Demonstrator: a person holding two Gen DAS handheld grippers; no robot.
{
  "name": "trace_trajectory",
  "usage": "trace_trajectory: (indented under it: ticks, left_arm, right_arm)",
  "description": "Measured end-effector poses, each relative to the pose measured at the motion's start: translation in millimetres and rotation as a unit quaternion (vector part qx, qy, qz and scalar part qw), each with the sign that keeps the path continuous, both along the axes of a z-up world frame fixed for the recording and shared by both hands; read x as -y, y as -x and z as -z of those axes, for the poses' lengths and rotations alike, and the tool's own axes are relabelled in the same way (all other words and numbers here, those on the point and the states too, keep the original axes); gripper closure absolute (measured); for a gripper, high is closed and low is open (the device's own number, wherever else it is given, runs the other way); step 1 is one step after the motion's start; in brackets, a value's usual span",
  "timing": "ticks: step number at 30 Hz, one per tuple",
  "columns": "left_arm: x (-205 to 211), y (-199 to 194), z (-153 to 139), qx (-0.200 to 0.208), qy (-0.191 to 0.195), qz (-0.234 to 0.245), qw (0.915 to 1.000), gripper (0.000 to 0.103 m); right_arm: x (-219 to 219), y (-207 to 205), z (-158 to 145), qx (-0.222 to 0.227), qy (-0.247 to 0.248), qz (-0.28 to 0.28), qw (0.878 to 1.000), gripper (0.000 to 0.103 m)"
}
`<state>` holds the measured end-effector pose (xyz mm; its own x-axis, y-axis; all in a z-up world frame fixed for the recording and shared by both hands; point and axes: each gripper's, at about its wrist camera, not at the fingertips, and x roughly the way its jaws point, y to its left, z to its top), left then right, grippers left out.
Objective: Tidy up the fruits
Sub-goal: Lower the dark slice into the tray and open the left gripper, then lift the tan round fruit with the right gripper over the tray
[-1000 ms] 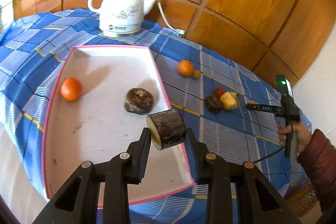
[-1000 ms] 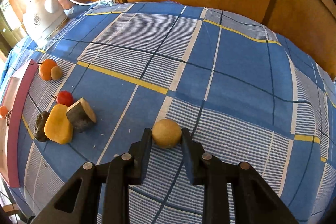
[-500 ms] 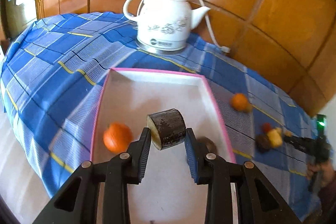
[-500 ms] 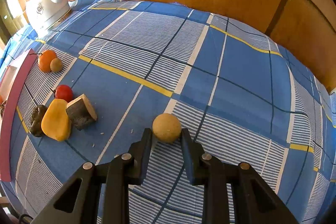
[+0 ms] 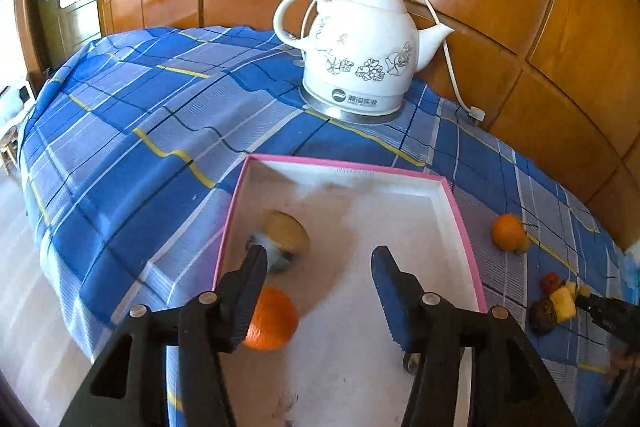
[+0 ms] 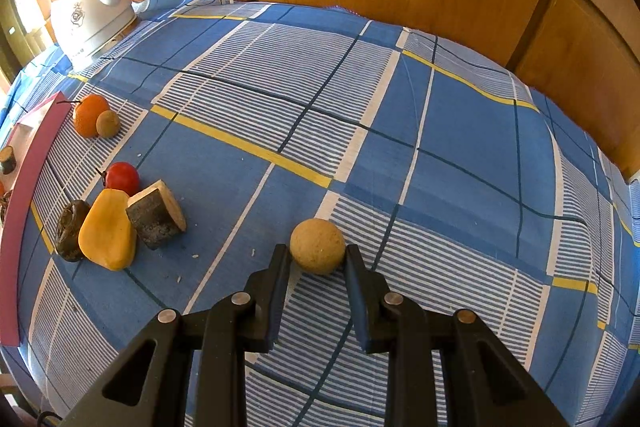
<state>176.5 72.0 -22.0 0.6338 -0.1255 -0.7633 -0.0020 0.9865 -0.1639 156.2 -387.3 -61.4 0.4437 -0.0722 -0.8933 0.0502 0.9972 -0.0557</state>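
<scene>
The fruits are being gathered into the pink-rimmed tray (image 5: 464, 227), and the left tool (image 5: 320, 267) is making the latest delivery: its jaws, which a second ago were clamped on a dark-barked log piece, are now opening with nothing between them, and the log piece (image 5: 280, 239) is tumbling, blurred, onto the tray floor near the tray's left wall, just beyond the orange (image 5: 274, 319) lying there. That suggests one more item is in. The right tool (image 6: 318, 255) is staying closed on a tan ball (image 6: 317, 246), as before, well to the right of the tray. Between ball and tray, on the bench cloth, a yellow pear (image 6: 106, 237), a second log piece (image 6: 157, 215), a red fruit (image 6: 122, 178) and another orange (image 6: 89, 115) are waiting.
</scene>
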Motion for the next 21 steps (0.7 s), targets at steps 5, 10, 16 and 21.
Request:
trace_trajectory:
  ticks: [5, 10, 16, 21]
  left_arm:
    - [3.1, 31.0, -5.1, 0.014, -0.014, -0.018, 0.9996, 0.038]
    - [9.2, 66.7, -16.1, 0.056, -0.037, -0.047, 0.9966, 0.017]
    - [15.1, 96.0, -23.9, 0.081, -0.041, -0.051, 0.9945, 0.001]
    - [21.7, 109.9, -22.5, 0.076, -0.046, -0.042, 0.9951, 0.001]
  right_arm:
    - [-1.1, -1.1, -0.3, 0.000, 0.003, 0.000, 1.000, 0.074]
    - [-2.3, -2.1, -0.4, 0.001, 0.008, -0.002, 1.000, 0.074]
    - [-3.4, -2.0, -0.1, 0.001, 0.010, -0.001, 1.000, 0.074]
    - [-4.3, -1.1, 0.5, 0.003, 0.011, -0.001, 1.000, 0.074]
